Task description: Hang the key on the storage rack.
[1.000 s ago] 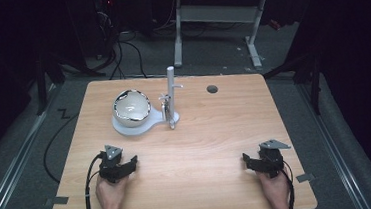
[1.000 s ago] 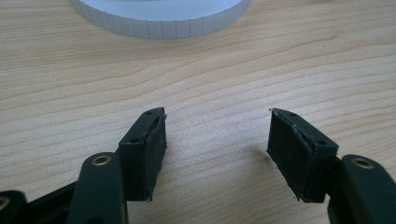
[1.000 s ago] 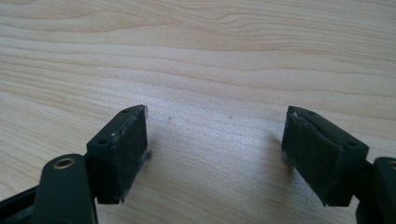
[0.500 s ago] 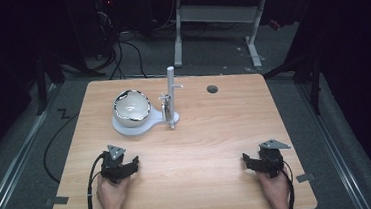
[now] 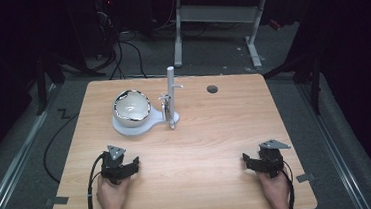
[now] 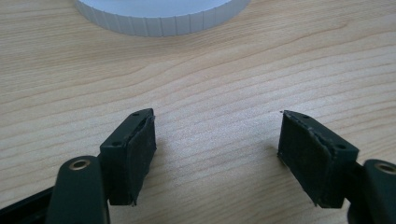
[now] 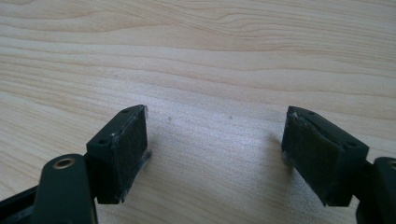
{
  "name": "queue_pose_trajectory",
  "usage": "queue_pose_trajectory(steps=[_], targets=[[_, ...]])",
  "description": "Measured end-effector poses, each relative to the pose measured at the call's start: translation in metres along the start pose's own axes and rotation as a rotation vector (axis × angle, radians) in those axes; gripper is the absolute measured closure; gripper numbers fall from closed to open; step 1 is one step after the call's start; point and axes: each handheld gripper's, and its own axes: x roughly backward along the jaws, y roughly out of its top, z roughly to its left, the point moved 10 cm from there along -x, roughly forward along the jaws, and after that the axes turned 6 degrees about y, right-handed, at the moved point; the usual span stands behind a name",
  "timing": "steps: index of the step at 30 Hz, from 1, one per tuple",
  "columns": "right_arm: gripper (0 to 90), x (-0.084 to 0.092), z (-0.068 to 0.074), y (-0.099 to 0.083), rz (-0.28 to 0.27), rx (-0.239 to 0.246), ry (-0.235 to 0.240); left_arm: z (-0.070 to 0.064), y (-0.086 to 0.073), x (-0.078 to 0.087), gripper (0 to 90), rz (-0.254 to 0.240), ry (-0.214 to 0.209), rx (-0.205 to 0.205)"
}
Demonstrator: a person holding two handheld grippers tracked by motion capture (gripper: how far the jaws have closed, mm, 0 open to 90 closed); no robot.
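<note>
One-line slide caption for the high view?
Both claws, left and right, rest open near the table's front edge; bowl on white stand behind.

The high view looked forward and down on the whole bench [image 5: 217,147] from above the person's side. Each gripper view sat low and close over the wood, looking along its own fingers [image 6: 135,149]. All three shared the benchtop.

No readable text, labels, brands, numbers or signs anywhere
</note>
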Motion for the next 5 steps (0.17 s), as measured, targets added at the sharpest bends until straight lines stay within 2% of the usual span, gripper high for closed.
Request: queue_pose_trajectory(steps=[5], targets=[[22.4,0.0,-0.0001,0.0,0.0,0.001,0.0,-0.0001,0.0,0.0,28.0,0.0,-0.001,0.0]])
